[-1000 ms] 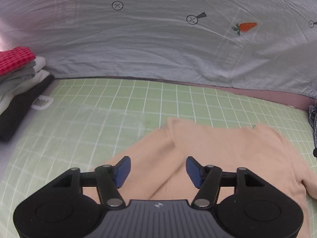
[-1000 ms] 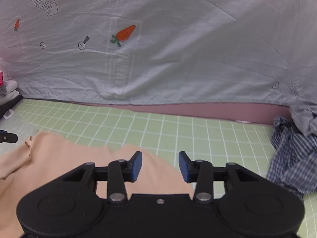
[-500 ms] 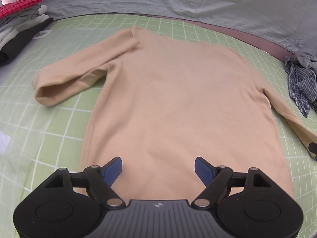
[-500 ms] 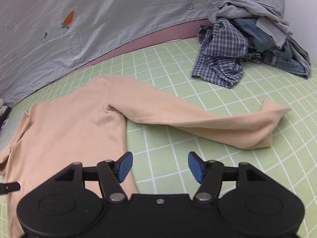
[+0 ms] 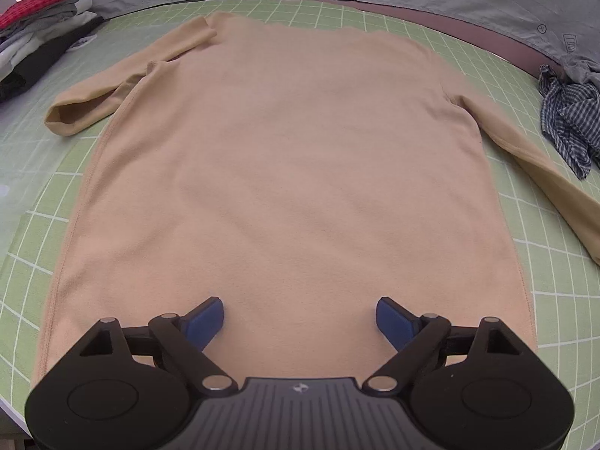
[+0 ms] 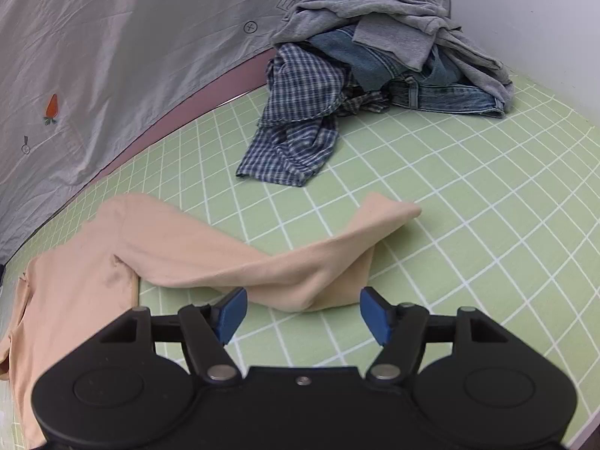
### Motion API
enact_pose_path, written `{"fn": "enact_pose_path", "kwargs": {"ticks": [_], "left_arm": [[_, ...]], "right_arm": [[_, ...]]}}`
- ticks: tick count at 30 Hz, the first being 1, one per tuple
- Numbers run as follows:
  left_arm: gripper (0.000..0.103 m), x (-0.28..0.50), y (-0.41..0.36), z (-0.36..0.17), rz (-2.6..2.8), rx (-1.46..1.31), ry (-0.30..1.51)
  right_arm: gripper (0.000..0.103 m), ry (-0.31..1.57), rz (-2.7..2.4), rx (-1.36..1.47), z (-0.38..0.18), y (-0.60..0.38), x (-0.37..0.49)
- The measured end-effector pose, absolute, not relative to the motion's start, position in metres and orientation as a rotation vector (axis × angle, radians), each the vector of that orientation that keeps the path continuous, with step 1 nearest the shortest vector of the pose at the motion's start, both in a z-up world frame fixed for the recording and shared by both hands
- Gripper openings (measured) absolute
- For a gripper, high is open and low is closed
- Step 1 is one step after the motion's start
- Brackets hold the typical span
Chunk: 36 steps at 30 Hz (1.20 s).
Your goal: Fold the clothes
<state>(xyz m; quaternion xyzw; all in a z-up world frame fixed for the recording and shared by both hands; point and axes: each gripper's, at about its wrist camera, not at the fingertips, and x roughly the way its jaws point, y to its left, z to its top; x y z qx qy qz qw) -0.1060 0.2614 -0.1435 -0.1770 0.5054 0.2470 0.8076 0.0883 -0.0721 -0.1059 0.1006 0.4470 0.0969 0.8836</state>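
The green grid mat (image 5: 262,11) covers my counter, and everything here sits in relation to the tan shirt (image 5: 292,172) spread flat across its middle. A grey sheet (image 6: 112,56) hangs along the far edge beyond the shirt's collar. To the shirt's right lies a heap of unfolded clothes (image 6: 375,56), with a checked shirt (image 6: 300,120) spilling toward me. To its left sits a stack of folded clothes (image 5: 33,37).

The shirt's right sleeve (image 6: 285,262) lies angled outward and bent back on itself near the cuff; the left sleeve (image 5: 123,78) is doubled up near the shoulder.

My left claw (image 5: 300,318) hangs over the hem, jaws opening wide, nothing between them. My right claw (image 6: 302,313) hovers just short of the right sleeve, jaws also opening, empty.

I judge the sleeves come first. To do it well, I should pinch the right sleeve near its cuff, catch both layers, and lay it straight across the body without dragging the smooth panel.
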Motion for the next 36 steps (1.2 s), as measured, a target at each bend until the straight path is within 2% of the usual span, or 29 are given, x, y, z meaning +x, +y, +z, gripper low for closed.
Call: {"fn": "enact_pose_path", "kwargs": {"ticks": [4,14,17,18,19,21,27,30,32,35,36], "left_arm": [[0.098,-0.097,0.252,-0.148,0.586,-0.356,1.087],[0.103,-0.087,0.249,-0.150,0.687,-0.420,1.087],[0.103,-0.086,0.248,-0.150,0.695,-0.424,1.088],[0.103,-0.085,0.248,-0.150,0.697,-0.425,1.089],[0.103,-0.085,0.248,-0.150,0.701,-0.427,1.091],[0.103,-0.084,0.248,-0.150,0.706,-0.430,1.091],[0.103,-0.085,0.246,-0.151,0.711,-0.430,1.081],[0.103,-0.086,0.246,-0.151,0.716,-0.432,1.077],[0.103,-0.087,0.245,-0.151,0.717,-0.431,1.073],[0.103,-0.088,0.244,-0.151,0.714,-0.426,1.066],[0.103,-0.088,0.244,-0.151,0.714,-0.425,1.063]], "right_arm": [[0.068,0.947,0.188,0.282,-0.114,-0.102,0.115],[0.068,1.007,0.189,0.331,-0.133,-0.115,0.165],[0.047,1.036,0.186,0.342,-0.138,-0.114,0.169],[0.024,1.031,0.201,0.352,-0.138,-0.115,0.169],[0.009,1.026,0.215,0.363,-0.139,-0.116,0.168],[0.003,0.972,0.239,0.346,-0.131,-0.118,0.164],[0.003,0.667,0.287,0.209,-0.065,-0.127,0.123],[0.003,0.668,0.254,0.142,-0.066,-0.132,0.102],[0.004,0.783,0.250,0.126,-0.088,-0.133,0.093],[0.016,0.952,0.236,0.133,-0.125,-0.136,0.080],[0.023,0.968,0.223,0.143,-0.130,-0.138,0.075]]}}
